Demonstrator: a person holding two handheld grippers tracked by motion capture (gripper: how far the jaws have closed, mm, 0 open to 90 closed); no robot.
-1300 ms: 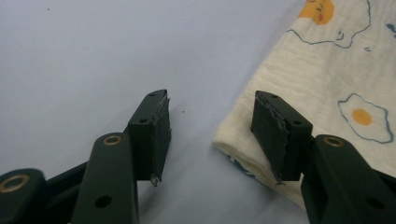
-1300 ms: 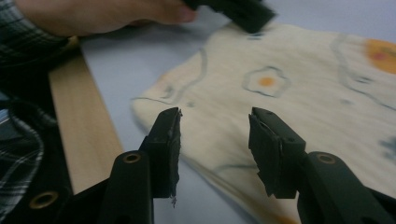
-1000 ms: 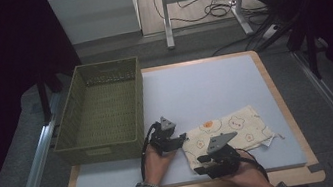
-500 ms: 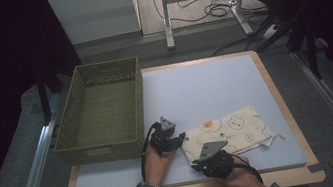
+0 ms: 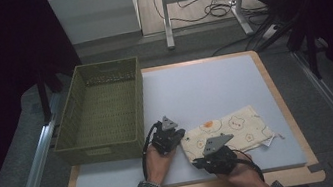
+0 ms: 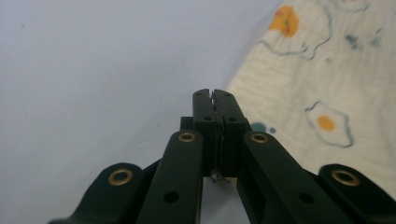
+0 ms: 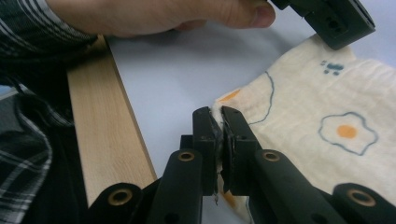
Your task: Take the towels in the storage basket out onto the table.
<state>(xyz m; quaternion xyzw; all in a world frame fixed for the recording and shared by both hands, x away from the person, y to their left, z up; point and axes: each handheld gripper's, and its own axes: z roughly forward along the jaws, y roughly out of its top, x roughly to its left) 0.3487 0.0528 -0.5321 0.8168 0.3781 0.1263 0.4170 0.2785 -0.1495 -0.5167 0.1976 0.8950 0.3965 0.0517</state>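
A cream cloth (image 5: 233,126) printed with fried eggs lies flat on the pale mat, near the front right. My left gripper (image 5: 182,139) sits at the cloth's left edge. In the left gripper view its jaws (image 6: 214,95) have just closed and stand shut, with a thin sliver of the cloth (image 6: 317,84) pinched between them. My right gripper (image 5: 198,158) is at the cloth's near left corner. In the right gripper view its jaws (image 7: 217,114) are shut on that corner of the cloth (image 7: 327,107), and fabric shows between the pads.
A green woven basket (image 5: 100,152) stands at the left of the mat (image 5: 204,87), close beside my left hand (image 7: 163,14). The table's wooden rim (image 7: 107,130) runs just behind the right gripper. Cables and desk legs lie beyond the far edge.
The right hand has shifted slightly at the cloth's near left corner. The left hand has stayed where it was at the cloth's left edge.
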